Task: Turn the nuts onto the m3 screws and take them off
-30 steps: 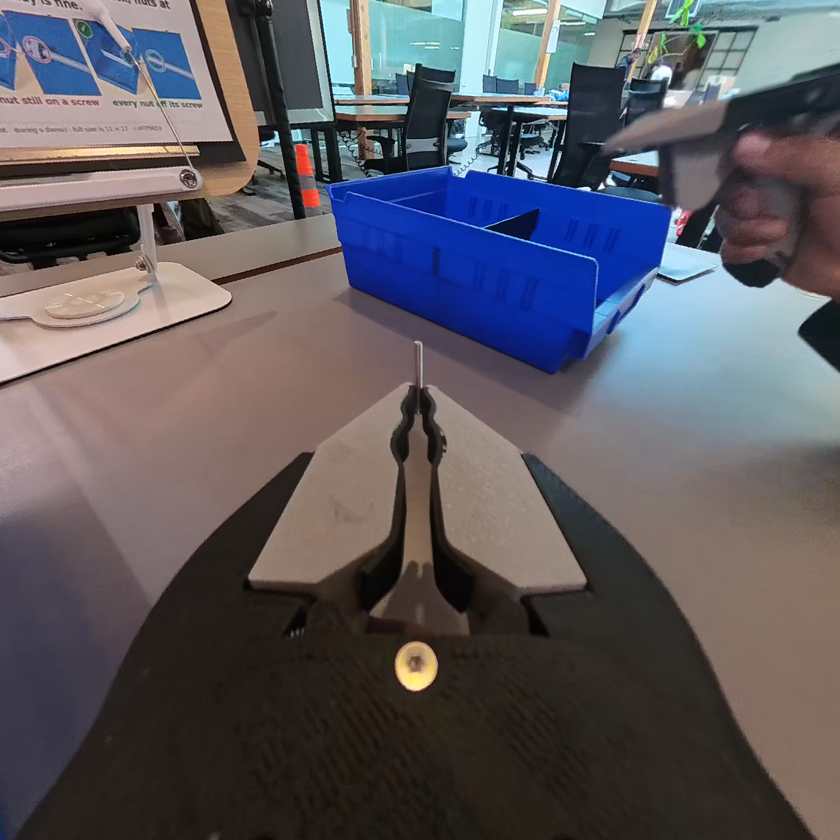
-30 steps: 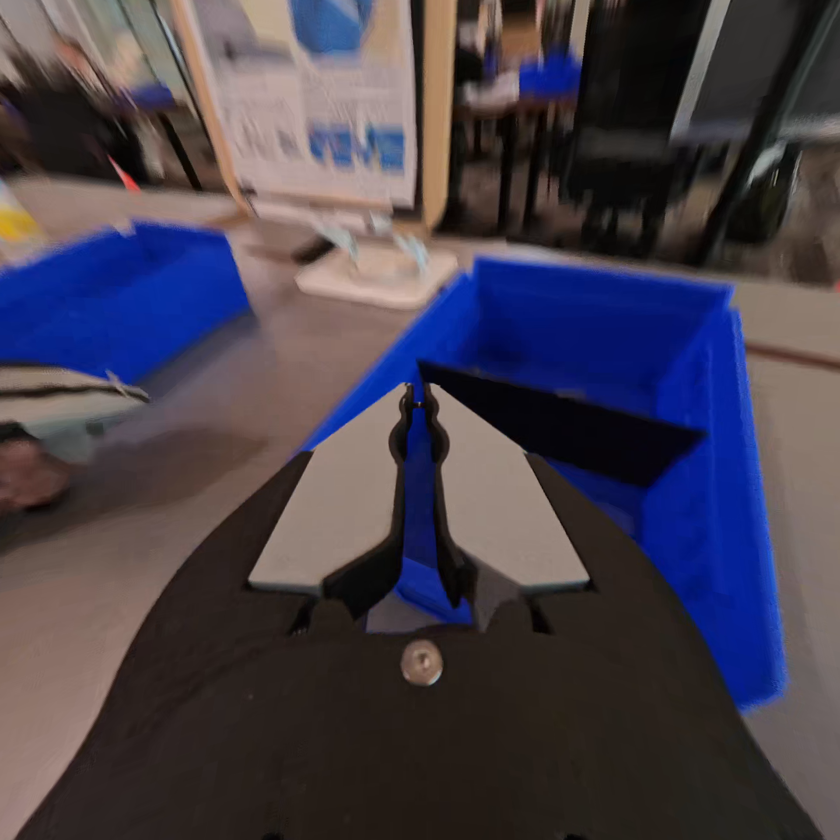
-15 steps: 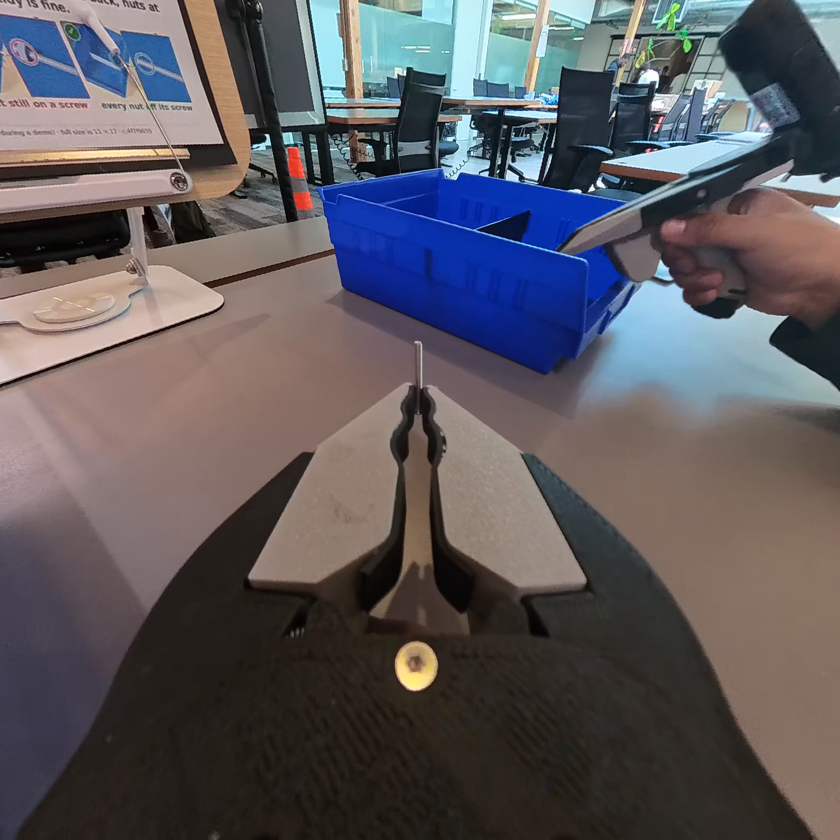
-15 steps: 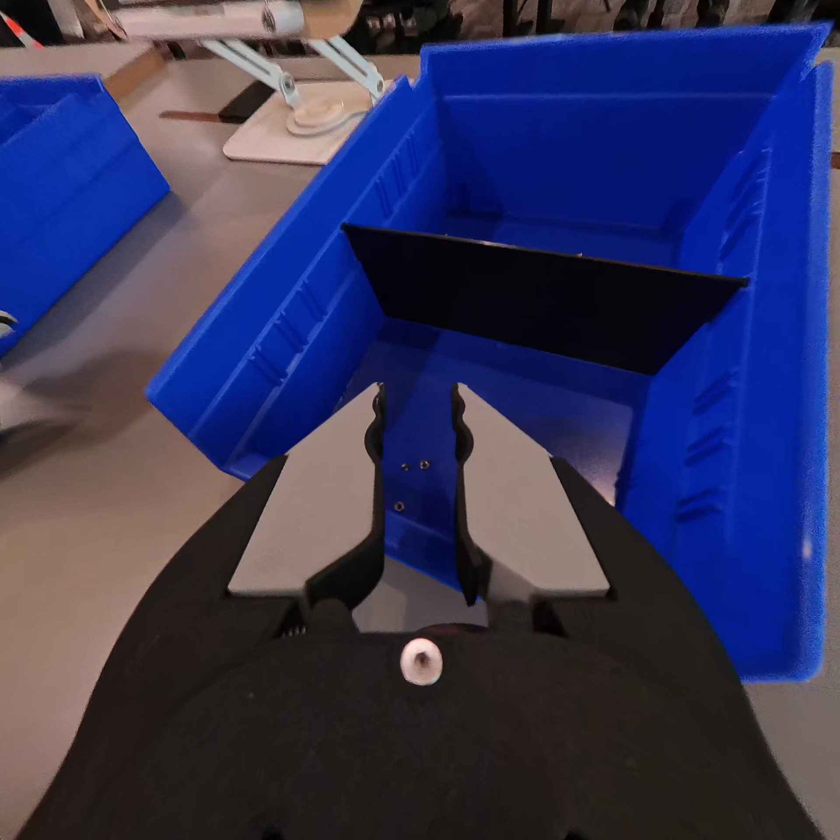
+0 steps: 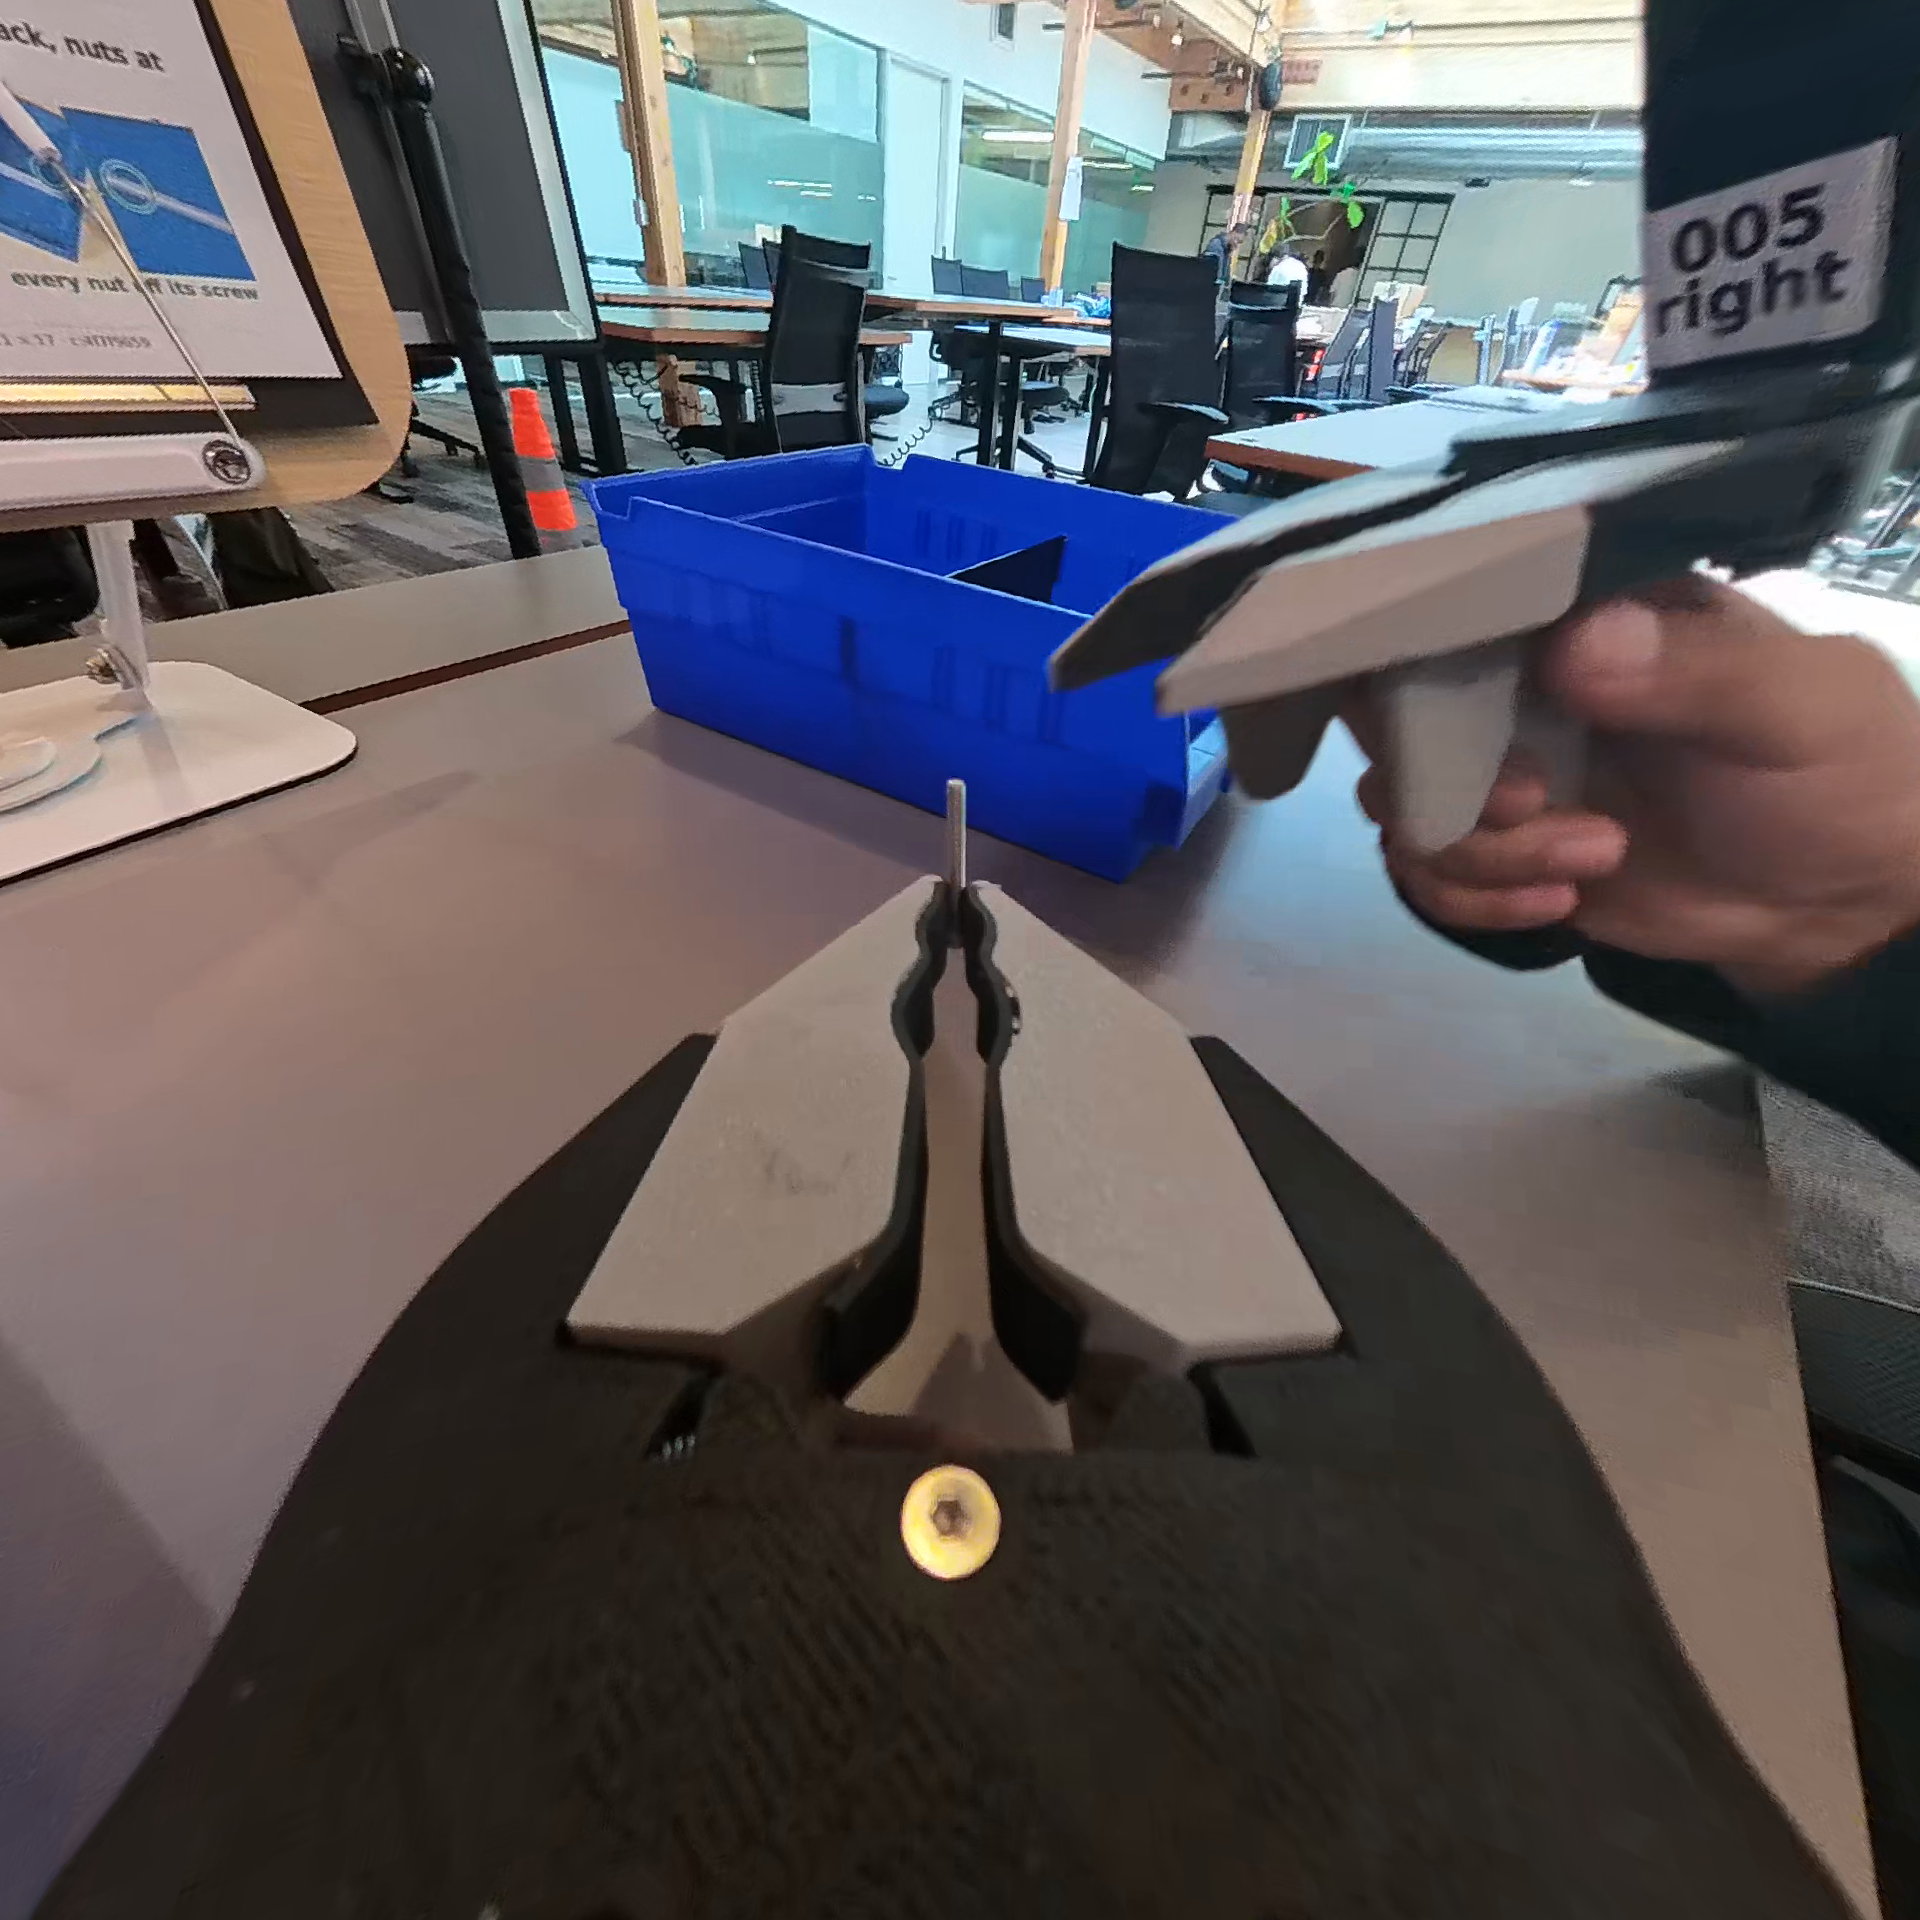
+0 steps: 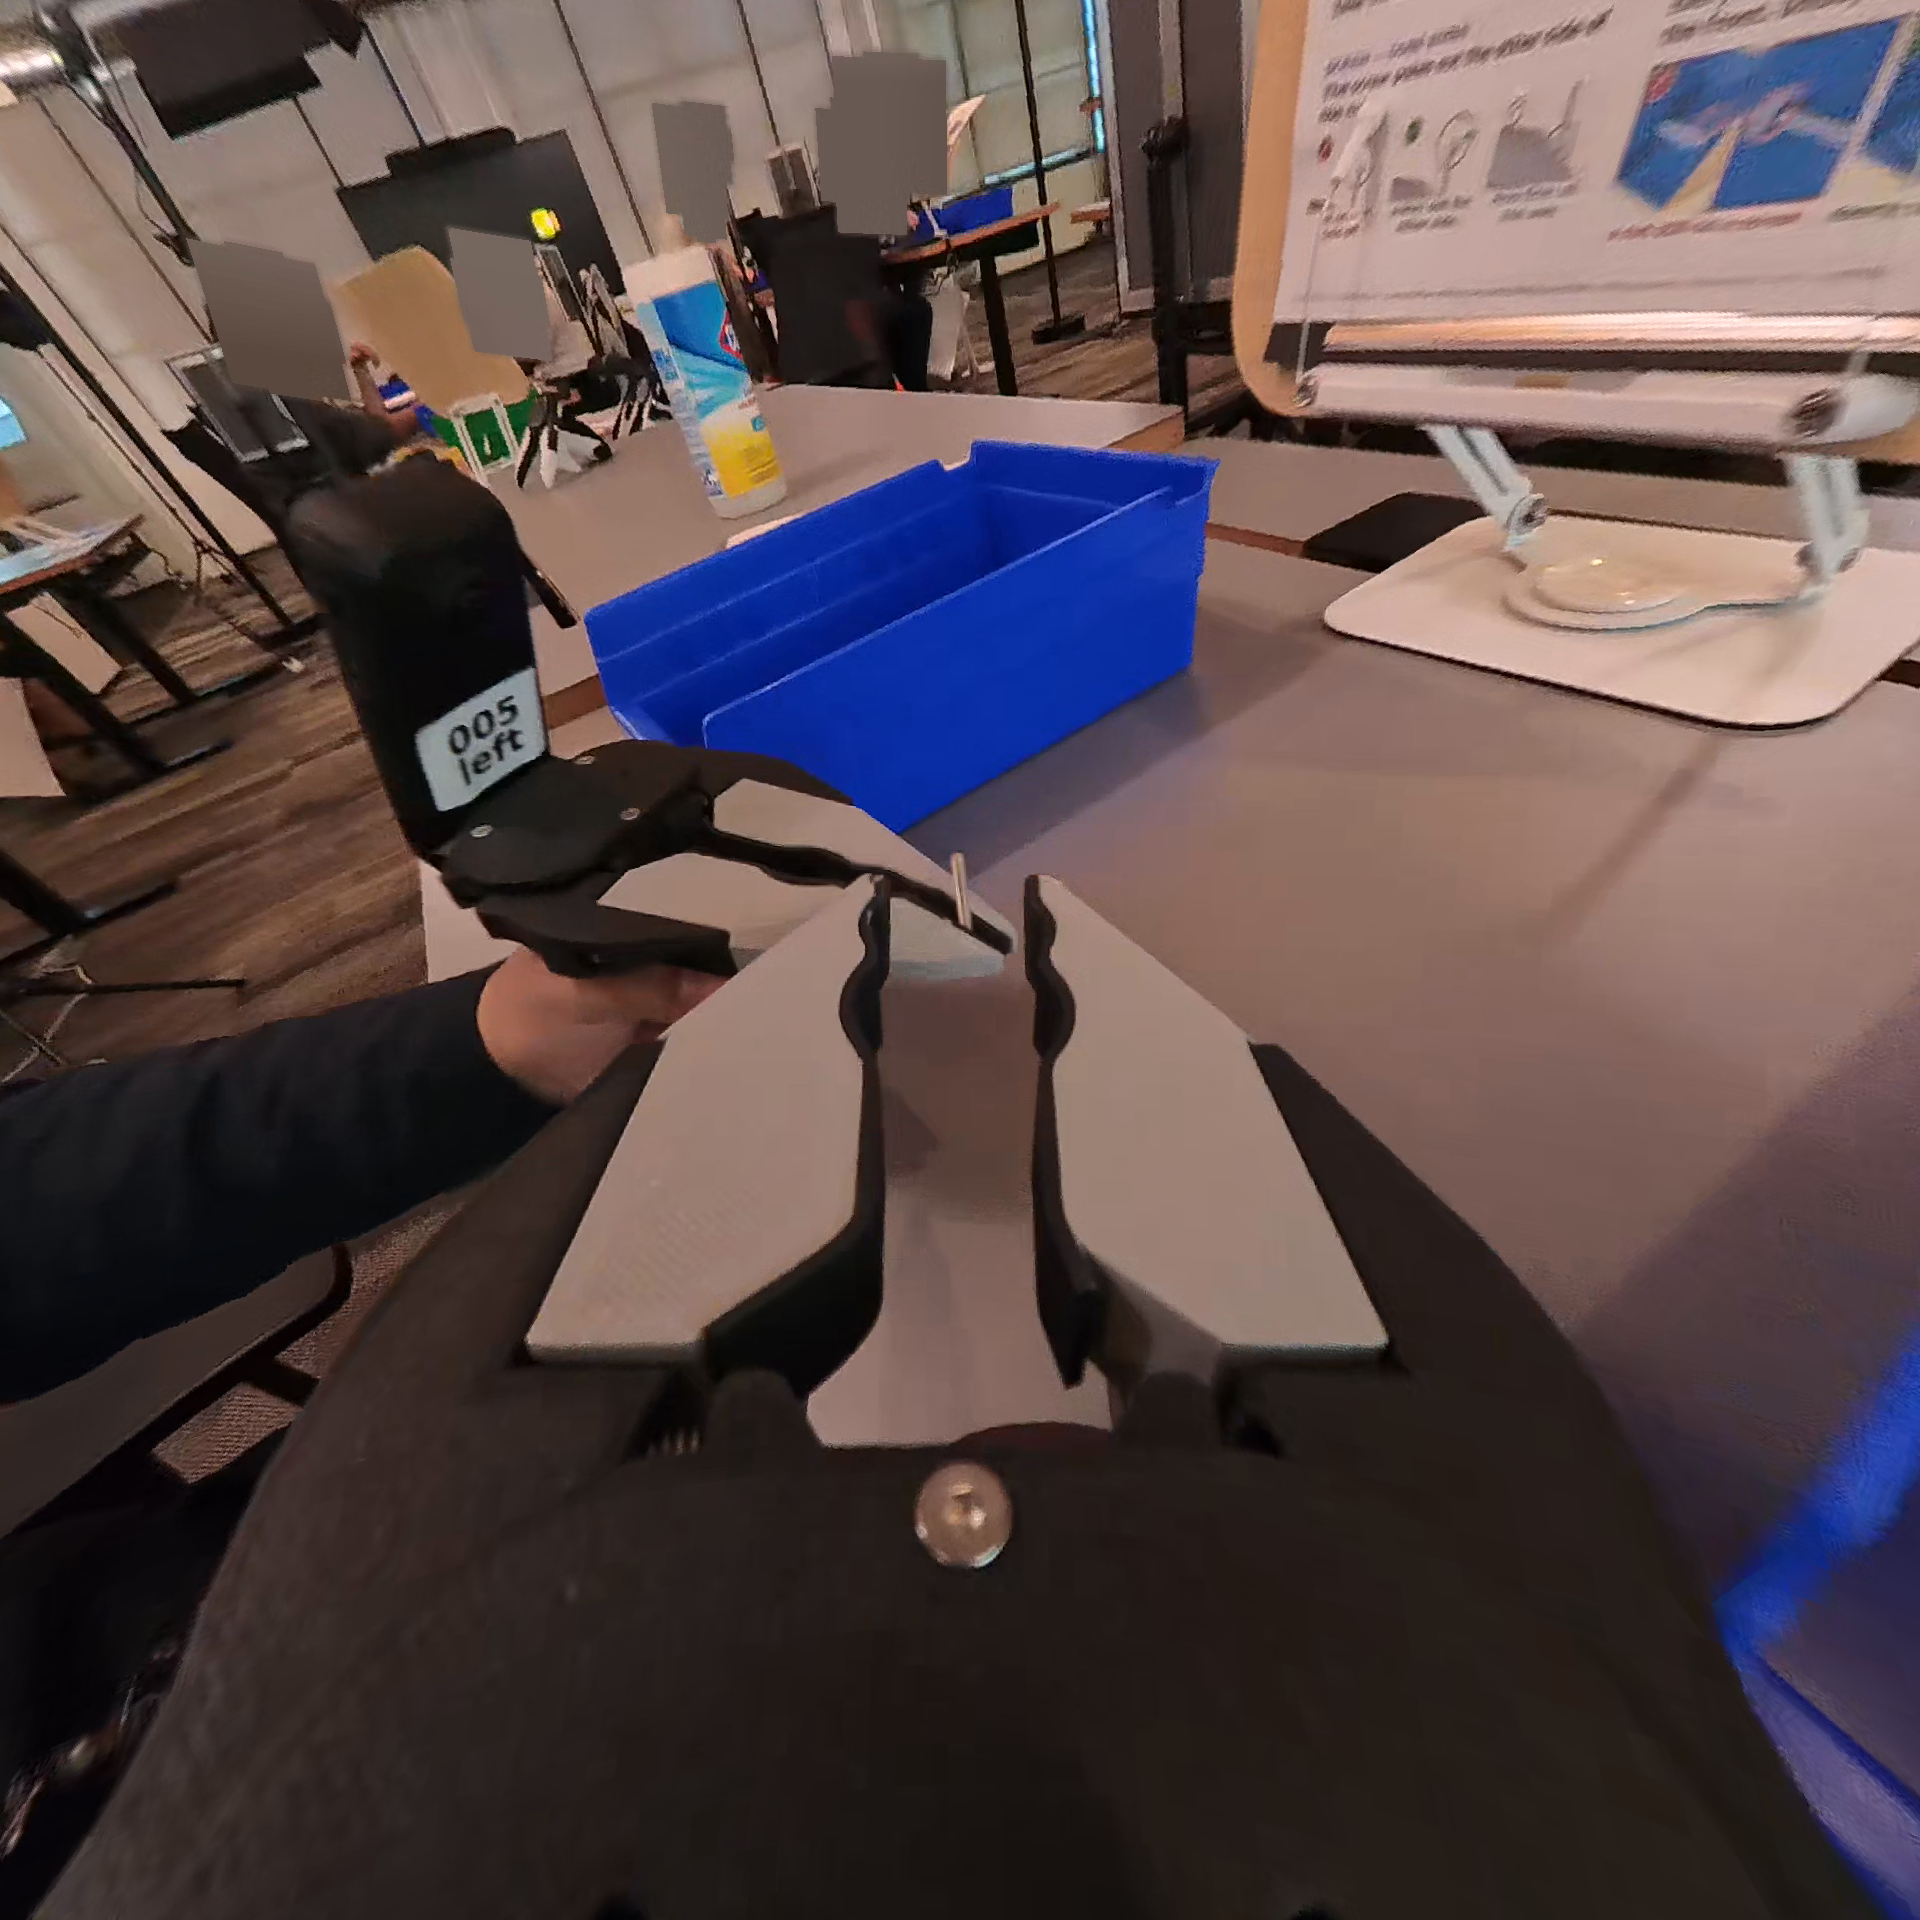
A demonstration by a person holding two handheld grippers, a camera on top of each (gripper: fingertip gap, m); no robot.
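Left gripper pinched screw upright, frame centre; right gripper spread, empty, screw just beyond its tips.

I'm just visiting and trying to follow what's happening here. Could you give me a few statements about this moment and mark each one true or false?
1. The left hand-held gripper is shut on a thin metal screw. True.
2. The right hand-held gripper is clamped on a nut. False: its jaws stand open, with nothing between them.
3. A nut sits on the screw's visible shaft. False: the shaft looks bare.
4. A blue bin stands on the grey table. True.
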